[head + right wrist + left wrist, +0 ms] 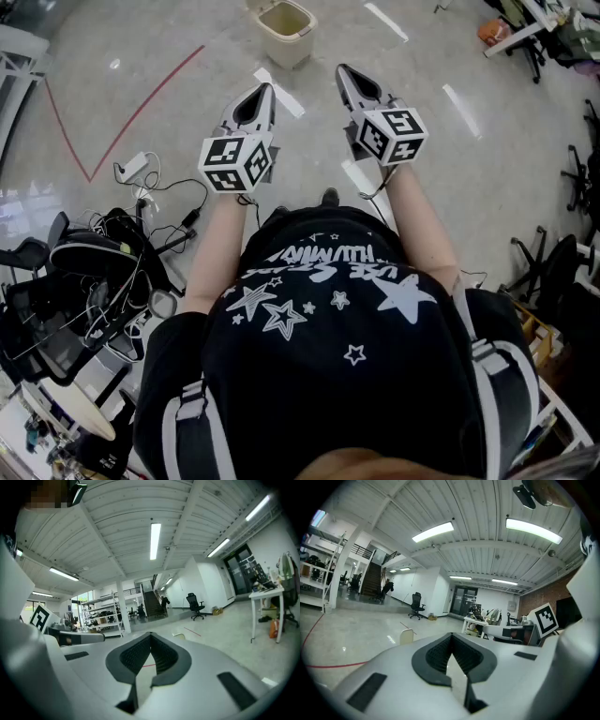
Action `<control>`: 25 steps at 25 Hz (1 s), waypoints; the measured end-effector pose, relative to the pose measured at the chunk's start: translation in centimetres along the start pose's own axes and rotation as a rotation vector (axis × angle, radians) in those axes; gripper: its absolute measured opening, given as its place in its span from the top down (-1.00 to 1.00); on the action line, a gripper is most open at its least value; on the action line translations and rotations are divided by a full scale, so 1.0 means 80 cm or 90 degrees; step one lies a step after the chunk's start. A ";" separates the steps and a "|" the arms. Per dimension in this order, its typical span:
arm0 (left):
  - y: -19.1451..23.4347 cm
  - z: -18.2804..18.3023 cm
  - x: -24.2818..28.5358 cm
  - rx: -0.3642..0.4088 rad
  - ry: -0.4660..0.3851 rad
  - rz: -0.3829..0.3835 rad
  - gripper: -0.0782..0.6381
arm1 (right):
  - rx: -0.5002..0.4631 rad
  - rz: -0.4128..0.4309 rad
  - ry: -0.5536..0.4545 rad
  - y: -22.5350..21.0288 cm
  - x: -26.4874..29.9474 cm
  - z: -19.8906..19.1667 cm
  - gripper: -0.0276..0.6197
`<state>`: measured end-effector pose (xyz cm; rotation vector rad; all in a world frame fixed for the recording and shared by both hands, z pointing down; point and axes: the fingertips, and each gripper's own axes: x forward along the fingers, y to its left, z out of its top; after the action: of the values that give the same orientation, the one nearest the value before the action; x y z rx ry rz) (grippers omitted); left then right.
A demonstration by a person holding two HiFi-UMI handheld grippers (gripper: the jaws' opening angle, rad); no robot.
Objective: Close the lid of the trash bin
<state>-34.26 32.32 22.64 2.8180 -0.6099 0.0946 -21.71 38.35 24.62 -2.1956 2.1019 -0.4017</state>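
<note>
Nearest you, both forearms reach forward at waist height, each carrying its marker cube. Your left tongs [266,89] point ahead over the floor [169,37]. In the left gripper view the dark ribbed pads of the left tongs [451,635] are pressed together at the tips, with nothing between them. Your right tongs [343,69] sit just beside them, a little further forward, and the right gripper view shows the same (pads meeting at the tip, nothing pinched) [151,634]. To your left a tangle of cables [141,216] lies on the floor. White tape strips [386,21] and a red line [141,108] mark the floor beyond the tongs. Further out, well apart from both tips and roughly between their lines, stands the cream trash bin [286,31]. Its mouth looks open, though the lid itself is too small to make out.
</note>
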 end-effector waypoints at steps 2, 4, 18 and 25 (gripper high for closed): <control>-0.013 -0.004 0.014 0.001 0.001 0.003 0.75 | 0.000 0.001 0.001 -0.021 -0.007 0.001 0.90; -0.025 -0.008 0.028 0.004 0.001 0.005 0.75 | 0.003 0.003 0.004 -0.041 -0.013 0.000 0.90; -0.048 -0.012 0.097 0.015 0.008 0.031 0.75 | 0.028 0.019 0.025 -0.118 -0.007 -0.009 0.90; -0.016 -0.021 0.148 -0.005 0.009 0.034 0.75 | 0.017 0.013 0.041 -0.155 0.030 -0.013 0.90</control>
<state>-22.97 29.16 25.36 2.7921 -0.6814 0.1217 -9.84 36.86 28.81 -2.1735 2.1361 -0.5033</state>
